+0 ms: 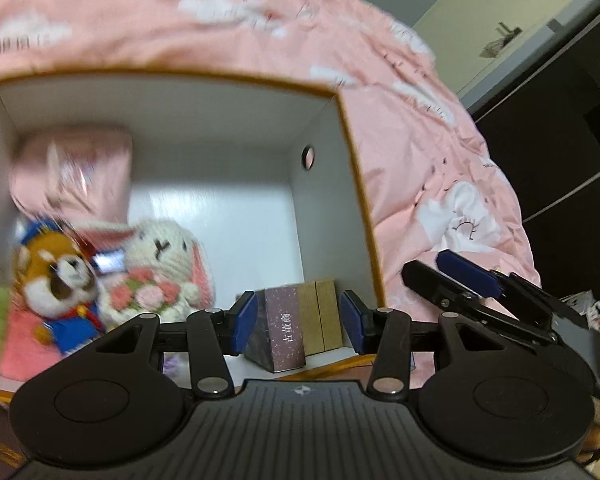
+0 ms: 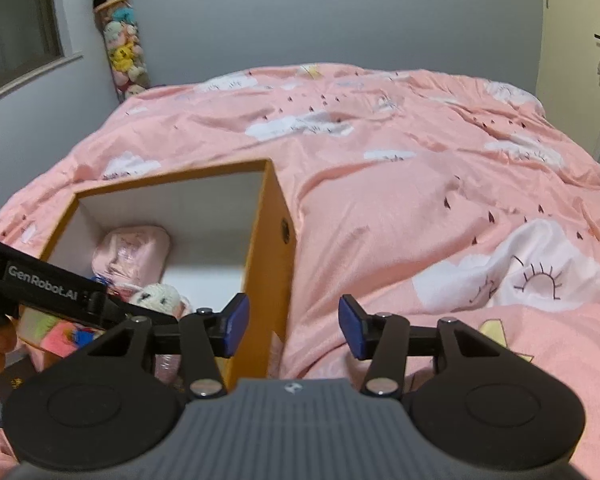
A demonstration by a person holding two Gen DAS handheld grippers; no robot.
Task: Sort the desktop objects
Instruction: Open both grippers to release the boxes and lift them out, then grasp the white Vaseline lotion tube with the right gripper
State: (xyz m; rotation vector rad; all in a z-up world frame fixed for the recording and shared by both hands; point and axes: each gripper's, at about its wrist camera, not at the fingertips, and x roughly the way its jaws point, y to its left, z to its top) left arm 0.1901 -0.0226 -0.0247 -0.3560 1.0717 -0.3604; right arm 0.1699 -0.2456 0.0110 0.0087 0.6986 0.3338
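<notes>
Blue rubber pads face each other on the left tongs (image 1: pixel 298 322), which stand about half open over the near corner of the box (image 1: pixel 356 168) with nothing pinched. A dark purple carton (image 1: pixel 282 330) sits between the pads in this view, but it appears to lie lower, on the box floor, apart from them. The right tongs (image 2: pixel 294 326) stand just as wide, also empty, with the box's orange side wall and the pink bedspread (image 2: pixel 420 184) behind the gap.

Just past the purple carton stand two plain tan cartons (image 1: pixel 320 314), flat-sided and matte, tucked into the same corner. To the left sit two soft toys touching: a fuzzy orange-and-white red panda plush (image 1: pixel 60 284) in a blue outfit, and a knitted cream rabbit (image 1: pixel 164 260) holding crocheted pink flowers. Behind them a shiny pink pouch (image 1: pixel 72 172) leans against the white inner wall. The box is stiff card, orange outside, white inside, with a small round hole in its side.

Sorting looks well along, judging by the filled box. A bright, blurred packet (image 2: pixel 56 330) under the left tongs' arm may still be waiting; I cannot tell what else remains.

Farther off, the rumpled bedspread with white clouds stretches to a grey wall, where a column of plush toys (image 2: pixel 122 46) hangs.
</notes>
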